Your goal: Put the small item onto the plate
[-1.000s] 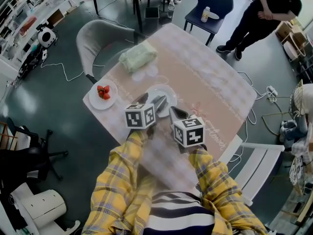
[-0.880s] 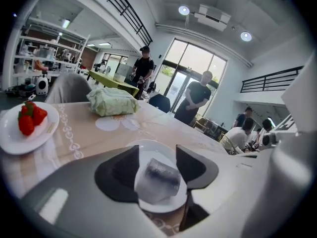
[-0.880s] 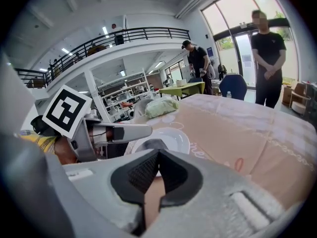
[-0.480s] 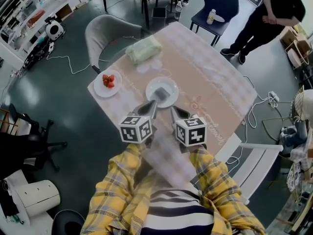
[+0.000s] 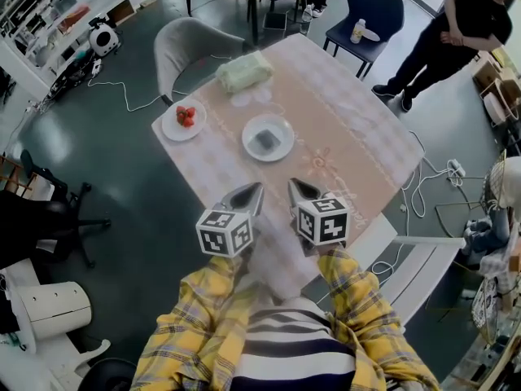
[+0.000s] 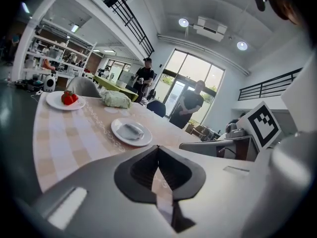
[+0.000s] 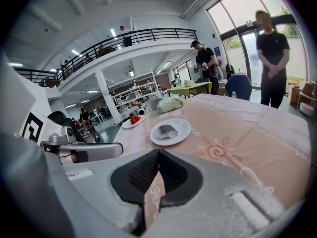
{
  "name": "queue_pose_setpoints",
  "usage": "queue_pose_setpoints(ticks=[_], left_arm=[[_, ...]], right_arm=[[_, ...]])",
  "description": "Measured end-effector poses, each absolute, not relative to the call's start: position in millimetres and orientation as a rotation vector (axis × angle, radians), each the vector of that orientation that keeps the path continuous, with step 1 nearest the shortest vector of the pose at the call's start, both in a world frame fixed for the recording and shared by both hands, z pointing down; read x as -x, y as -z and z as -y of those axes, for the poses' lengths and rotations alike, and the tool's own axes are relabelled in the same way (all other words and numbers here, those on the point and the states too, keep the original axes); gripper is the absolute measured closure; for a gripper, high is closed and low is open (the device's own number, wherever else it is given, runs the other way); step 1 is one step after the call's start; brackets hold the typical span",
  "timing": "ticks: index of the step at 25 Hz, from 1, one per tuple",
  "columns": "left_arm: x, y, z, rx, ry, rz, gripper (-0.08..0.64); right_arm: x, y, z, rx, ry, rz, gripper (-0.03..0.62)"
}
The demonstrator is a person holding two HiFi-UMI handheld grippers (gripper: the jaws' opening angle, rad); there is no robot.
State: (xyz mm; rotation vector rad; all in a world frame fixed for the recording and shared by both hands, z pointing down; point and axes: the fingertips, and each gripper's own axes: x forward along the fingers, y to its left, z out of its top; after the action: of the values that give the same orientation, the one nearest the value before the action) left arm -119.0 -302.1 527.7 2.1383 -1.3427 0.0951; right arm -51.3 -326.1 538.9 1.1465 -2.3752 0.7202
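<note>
We hold the left gripper [image 5: 254, 189] and the right gripper [image 5: 293, 186] above the near edge of the table [image 5: 350, 129], each with jaws pressed together on nothing. The small item [image 5: 266, 140] lies on the plate [image 5: 247, 139], well ahead of both grippers, apart from them.

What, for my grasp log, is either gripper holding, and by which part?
Nothing. The left gripper and right gripper are shut, empty; the small item lies on the plate.

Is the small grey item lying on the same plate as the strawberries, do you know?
No, the small grey item lies alone on the middle plate, while the strawberries sit on another plate.
</note>
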Motion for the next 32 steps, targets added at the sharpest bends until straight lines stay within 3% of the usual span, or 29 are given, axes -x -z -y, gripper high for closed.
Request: queue_pose_setpoints(ticks=[32], left_arm=[[81.5, -546.4, 137.5, -1.93, -0.063, 1.476, 0.56]], right_arm=[[-4.0, -549.8, 162.3, -0.98, -0.721, 2.424, 0.597]])
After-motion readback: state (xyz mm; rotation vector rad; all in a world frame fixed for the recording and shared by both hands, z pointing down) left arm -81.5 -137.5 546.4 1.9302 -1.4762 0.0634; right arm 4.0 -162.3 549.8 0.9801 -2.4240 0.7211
